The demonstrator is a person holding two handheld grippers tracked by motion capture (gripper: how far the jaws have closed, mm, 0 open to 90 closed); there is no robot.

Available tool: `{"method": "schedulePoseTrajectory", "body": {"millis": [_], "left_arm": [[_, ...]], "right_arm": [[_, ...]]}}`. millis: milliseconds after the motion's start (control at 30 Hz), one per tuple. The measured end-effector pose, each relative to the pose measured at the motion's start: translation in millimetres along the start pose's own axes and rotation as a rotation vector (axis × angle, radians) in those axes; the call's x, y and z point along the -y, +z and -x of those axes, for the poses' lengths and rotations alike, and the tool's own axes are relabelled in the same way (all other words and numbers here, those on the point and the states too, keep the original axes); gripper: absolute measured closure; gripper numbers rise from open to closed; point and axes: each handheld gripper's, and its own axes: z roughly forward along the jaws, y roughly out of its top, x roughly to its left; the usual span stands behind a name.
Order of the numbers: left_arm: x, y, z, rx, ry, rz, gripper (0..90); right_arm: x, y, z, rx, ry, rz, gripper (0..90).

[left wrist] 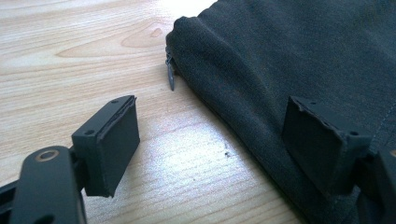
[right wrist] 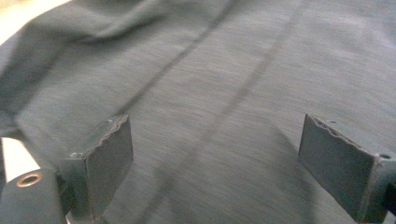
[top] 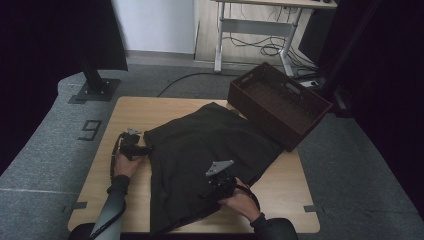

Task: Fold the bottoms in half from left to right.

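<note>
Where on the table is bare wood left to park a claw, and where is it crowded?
Bare wood lies on the table along the far-left edge beyond the dark garment, and at the near-right corner between the garment's hem and the table edge. A narrower strip runs down the left side, where the left claw sits. The far-right corner is crowded: the brown basket abuts the garment.

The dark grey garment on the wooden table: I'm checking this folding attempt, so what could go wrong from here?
1. The left gripper is open at the edge of the dark grey fabric garment, near the small metal zipper pull; closing there might catch the pull or only a thin fold.
2. The right gripper is open over flat cloth, so its jaws could slide instead of pinching.
3. The garment's near end reaches the light wooden table's edge and could slip off.
</note>
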Motion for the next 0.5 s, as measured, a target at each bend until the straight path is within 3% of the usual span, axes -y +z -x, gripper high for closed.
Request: {"method": "schedulePoseTrajectory", "body": {"millis": [267, 500], "left_arm": [[-0.4, 0.5, -0.2, 0.0, -0.001, 0.002, 18.7], [-1.5, 1.8, -0.4, -0.005, -0.009, -0.01, 13.3]], "right_arm": [[-10.5, 22.0, -37.9, -0.104, -0.089, -0.036, 8.5], [-15.4, 42.4, -67.3, -0.184, -0.163, -0.079, 0.0]]}}
